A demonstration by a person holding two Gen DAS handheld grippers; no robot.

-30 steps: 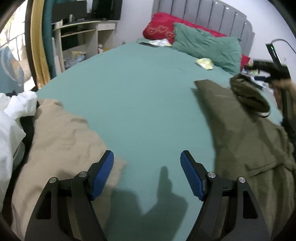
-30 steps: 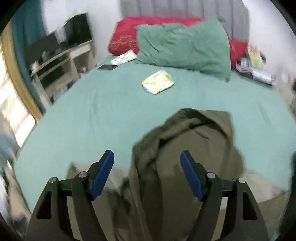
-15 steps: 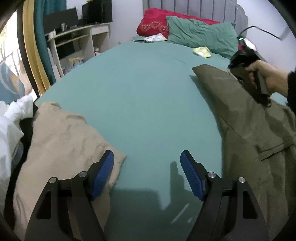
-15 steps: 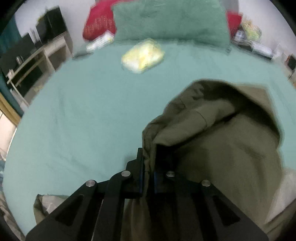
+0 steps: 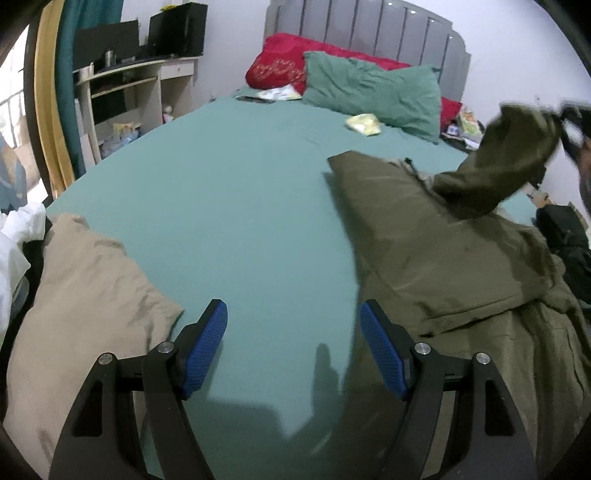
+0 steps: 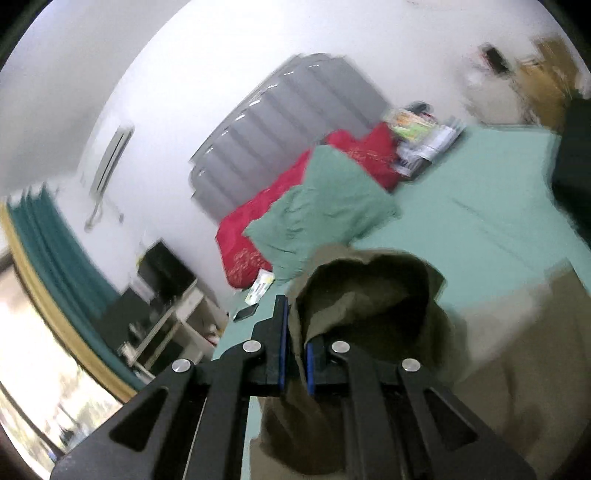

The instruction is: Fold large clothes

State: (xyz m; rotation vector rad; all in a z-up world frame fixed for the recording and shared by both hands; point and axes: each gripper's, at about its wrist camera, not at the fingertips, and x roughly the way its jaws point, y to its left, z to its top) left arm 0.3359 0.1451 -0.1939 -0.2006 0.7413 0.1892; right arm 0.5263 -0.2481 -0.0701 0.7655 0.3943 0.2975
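Observation:
An olive green jacket [image 5: 443, 251] lies spread on the right half of the teal bed [image 5: 229, 206]. My right gripper [image 6: 294, 343] is shut on a bunched part of the olive jacket [image 6: 369, 295] and holds it lifted and tilted; in the left wrist view that lifted part [image 5: 506, 162] hangs above the bed at the right. My left gripper [image 5: 293, 347] is open and empty, low over bare sheet between the jacket and a beige garment [image 5: 85, 295] at the left.
A teal pillow [image 5: 373, 96] and red pillow [image 5: 280, 70] lie at the grey headboard [image 5: 369, 33]. A yellow packet [image 5: 364, 123] lies near them. A desk with shelves [image 5: 122, 92] stands at the left. White cloth [image 5: 14, 240] lies at the bed's left edge.
My right gripper closed on the jacket's bunched part and lifted it up and to the right, tilting. My left gripper stayed open over the sheet.

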